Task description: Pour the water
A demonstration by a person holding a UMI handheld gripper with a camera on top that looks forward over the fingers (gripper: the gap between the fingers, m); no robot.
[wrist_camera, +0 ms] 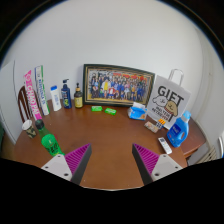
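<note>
Two fingers (107, 160) with magenta pads sit lowest in the frame, spread apart with nothing between them, above a wooden surface (105, 135). One green bottle (49, 146) lies tipped at lower left, just beyond the left finger. One blue jug (180, 128) with a white label stands at right. Three small bottles (66, 95) stand at upper left beside a pink box. One framed group photo (118, 84) leans against the wall, upper centre. One white bag (166, 100) at upper right reads "GIFT".
</note>
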